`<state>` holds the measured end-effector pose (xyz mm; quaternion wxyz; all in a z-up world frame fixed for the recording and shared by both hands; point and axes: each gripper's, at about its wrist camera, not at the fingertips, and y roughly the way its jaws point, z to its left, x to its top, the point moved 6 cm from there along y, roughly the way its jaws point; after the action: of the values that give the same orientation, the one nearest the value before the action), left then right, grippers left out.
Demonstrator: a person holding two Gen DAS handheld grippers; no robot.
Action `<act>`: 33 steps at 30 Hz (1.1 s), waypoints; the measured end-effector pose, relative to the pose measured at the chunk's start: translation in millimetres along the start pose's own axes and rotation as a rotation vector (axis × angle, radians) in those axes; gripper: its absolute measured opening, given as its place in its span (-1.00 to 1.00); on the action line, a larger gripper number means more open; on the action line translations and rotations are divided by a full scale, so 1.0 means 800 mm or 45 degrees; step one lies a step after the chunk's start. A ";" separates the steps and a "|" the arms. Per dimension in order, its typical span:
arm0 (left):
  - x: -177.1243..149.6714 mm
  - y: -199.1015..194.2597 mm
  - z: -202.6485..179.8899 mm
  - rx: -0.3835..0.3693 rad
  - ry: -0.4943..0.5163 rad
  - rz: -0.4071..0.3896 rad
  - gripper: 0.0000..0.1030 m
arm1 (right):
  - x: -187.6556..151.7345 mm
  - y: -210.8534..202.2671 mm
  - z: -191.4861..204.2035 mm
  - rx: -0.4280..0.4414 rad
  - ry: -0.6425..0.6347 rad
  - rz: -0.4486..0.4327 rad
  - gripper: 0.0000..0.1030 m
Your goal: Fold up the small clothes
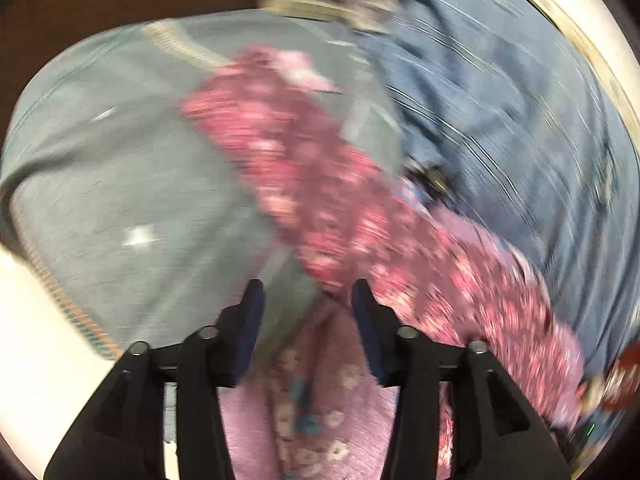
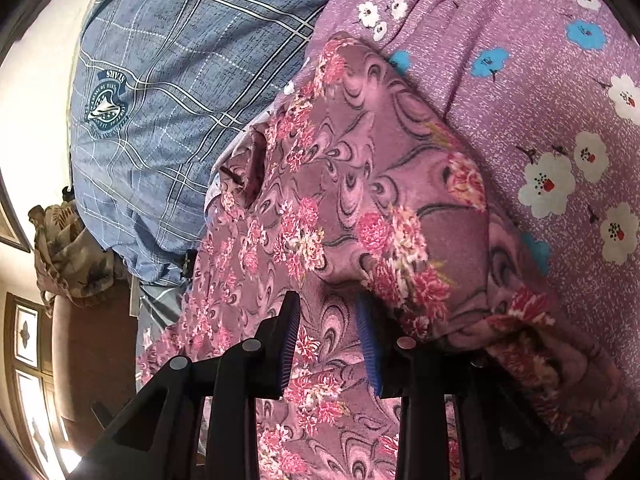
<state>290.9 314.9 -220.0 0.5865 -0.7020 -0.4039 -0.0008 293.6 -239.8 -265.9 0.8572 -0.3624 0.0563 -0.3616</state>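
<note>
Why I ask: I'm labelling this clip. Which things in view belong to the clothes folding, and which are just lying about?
Belongs to the job:
pink floral garment
grey garment, probably next

Just lying about, as far as I can tell:
blue checked cloth with a badge
lilac flowered sheet underneath
leaf-print cloth

Two grippers (image 1: 307,312) (image 2: 327,320), one floral garment (image 2: 340,208)

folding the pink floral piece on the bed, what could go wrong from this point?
1. The left gripper shows open jaws with nothing between them above the pink floral garment; its view is motion-blurred, so a grab now may miss the edge.
2. The garment lies bunched on the purple flowered sheet; the right gripper could pinch the sheet along with it.
3. The grey garment lies alongside and could get caught too.
</note>
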 end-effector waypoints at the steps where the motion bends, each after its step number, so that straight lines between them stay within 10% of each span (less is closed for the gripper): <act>1: 0.002 0.001 0.017 -0.002 -0.083 0.001 0.18 | 0.000 0.000 0.000 0.000 -0.002 -0.001 -0.41; 16: 0.080 0.057 0.022 -0.326 -0.533 -0.151 0.31 | 0.000 0.003 0.006 -0.027 -0.049 -0.008 -0.41; 19: 0.091 0.074 0.021 -0.224 -0.477 -0.125 -0.86 | 0.000 0.004 0.008 -0.034 -0.060 -0.012 -0.42; 33: 0.077 -0.040 -0.166 -0.319 0.204 -0.265 -0.94 | 0.001 -0.007 0.010 -0.034 -0.062 -0.047 -0.40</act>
<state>376.8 239.6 -123.1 0.5215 -0.7217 -0.4231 -0.1678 293.3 -238.4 -256.3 0.8466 -0.3834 0.0335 -0.3676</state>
